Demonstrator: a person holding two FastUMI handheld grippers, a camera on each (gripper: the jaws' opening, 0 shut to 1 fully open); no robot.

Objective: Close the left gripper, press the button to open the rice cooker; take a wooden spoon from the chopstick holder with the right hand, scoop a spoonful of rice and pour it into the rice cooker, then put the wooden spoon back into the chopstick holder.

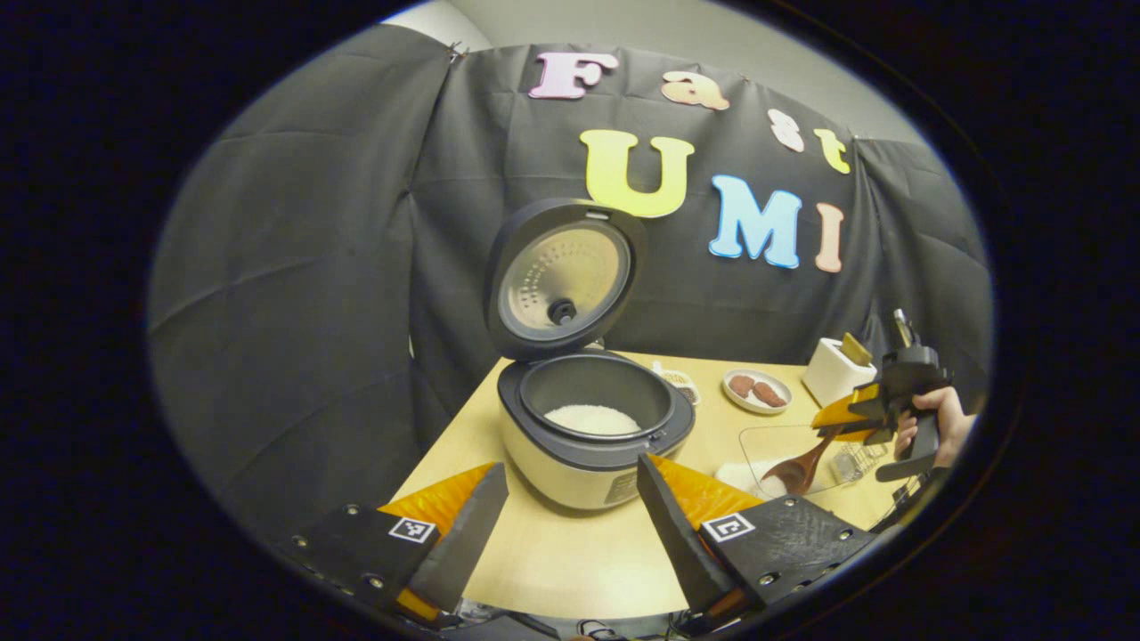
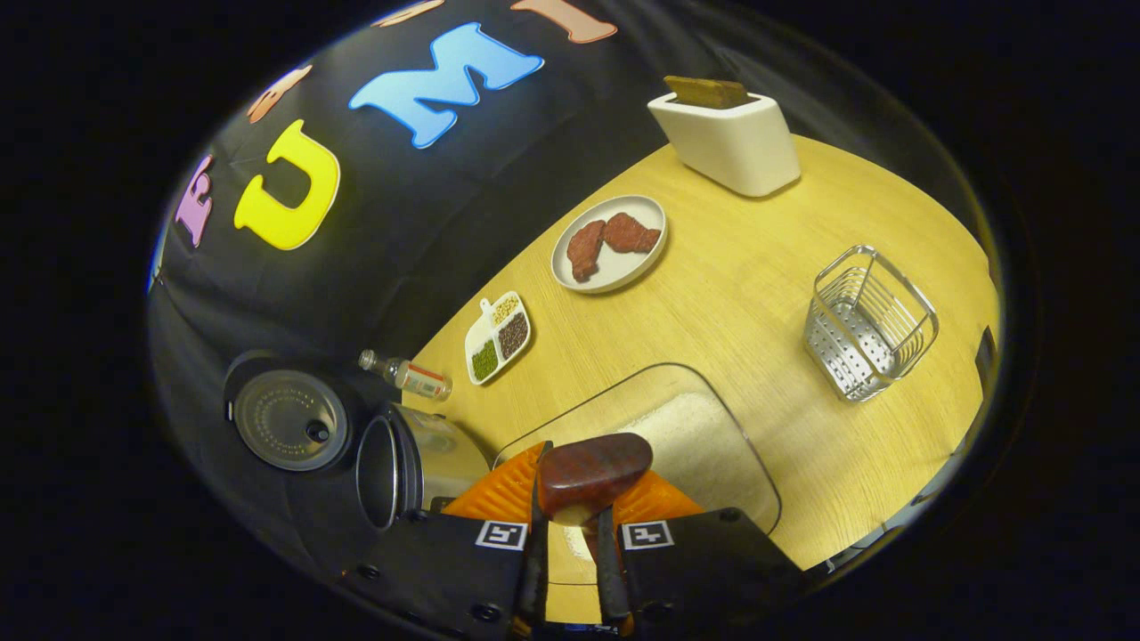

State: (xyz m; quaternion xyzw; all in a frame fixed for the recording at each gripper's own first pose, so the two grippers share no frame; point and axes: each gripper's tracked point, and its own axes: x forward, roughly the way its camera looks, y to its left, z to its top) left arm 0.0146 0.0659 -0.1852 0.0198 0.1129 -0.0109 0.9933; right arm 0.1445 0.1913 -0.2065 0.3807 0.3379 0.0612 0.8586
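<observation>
- Wooden spoon sat clamped in the right gripper, over the glass rice dish.
- Left gripper hung wide open, empty, before the open rice cooker.

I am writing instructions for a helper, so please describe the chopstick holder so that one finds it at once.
Start at the wooden table and go to the white toaster at its far side. Nearer than it, beside the glass tray, stands the chopstick holder. It is the one open, shiny wire basket there.
</observation>
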